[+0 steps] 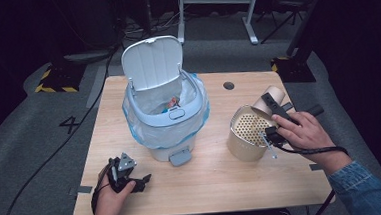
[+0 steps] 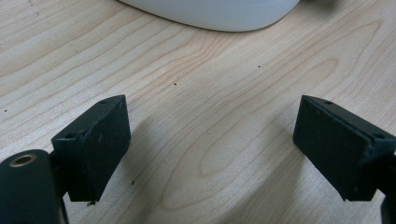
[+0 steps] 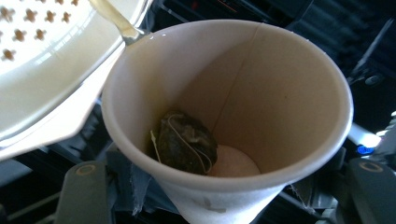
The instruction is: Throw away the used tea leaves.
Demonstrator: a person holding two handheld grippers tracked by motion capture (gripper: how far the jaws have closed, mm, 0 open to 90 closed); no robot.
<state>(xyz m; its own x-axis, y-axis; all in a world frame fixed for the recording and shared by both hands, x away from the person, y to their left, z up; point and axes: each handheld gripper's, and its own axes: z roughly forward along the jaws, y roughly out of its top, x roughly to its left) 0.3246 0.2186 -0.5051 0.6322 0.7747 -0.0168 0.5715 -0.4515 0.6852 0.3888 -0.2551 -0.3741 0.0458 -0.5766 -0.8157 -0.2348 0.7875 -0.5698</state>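
cup (image 3: 224,93): base cut off below | bin (image 2: 210,11): just its bottom edge in frame

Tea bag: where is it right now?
The tea bag sits inside the paper cup, which the right gripper holds tipped over the perforated strainer canister, right of the bin.

tipped paper cup (image 3: 233,116), wet dark tea bag (image 3: 184,142) inside, rim over perforated strainer canister (image 1: 247,131)

The left gripper (image 1: 144,183) rests low in the left hand (image 1: 111,192) with jaws spread wide, while the right gripper (image 1: 274,102), tilted, is clamped closed in the right hand (image 1: 307,130).
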